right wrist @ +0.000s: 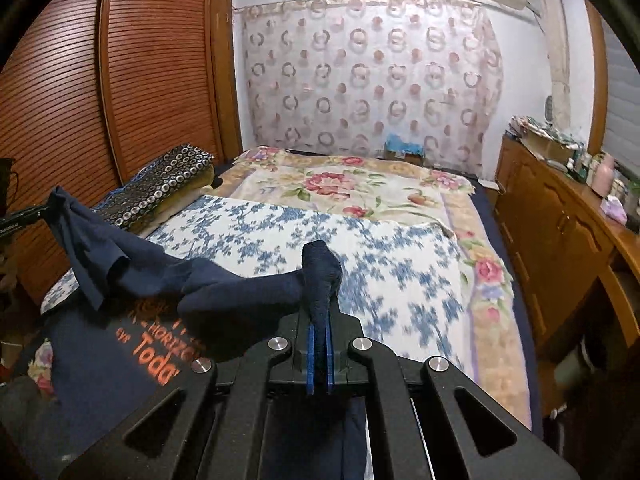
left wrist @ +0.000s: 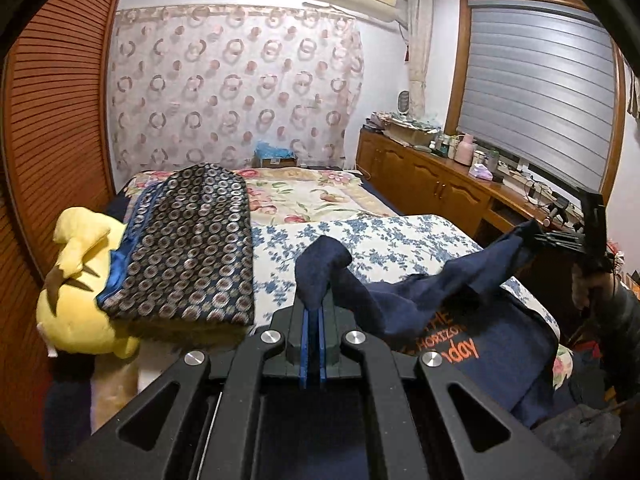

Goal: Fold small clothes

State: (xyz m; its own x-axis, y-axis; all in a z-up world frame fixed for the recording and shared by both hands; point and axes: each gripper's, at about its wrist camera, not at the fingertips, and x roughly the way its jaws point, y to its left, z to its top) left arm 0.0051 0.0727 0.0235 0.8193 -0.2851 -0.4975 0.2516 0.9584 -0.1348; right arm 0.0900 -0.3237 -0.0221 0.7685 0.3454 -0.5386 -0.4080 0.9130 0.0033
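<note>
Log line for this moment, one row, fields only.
left tool: shut on navy shirt | right tool: shut on navy shirt | shirt: lifted between both, lower part on floral bedspread | fold: not yet done

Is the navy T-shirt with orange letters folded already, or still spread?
Neither: the navy cotton T-shirt with orange letters hangs bunched between left gripper and right gripper, both pinching it.

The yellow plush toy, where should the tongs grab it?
Grip the yellow plush toy by its floppy ear, coming from above. The ear sticks up free and thin, while the patterned folded cloth lies over its right side.
</note>
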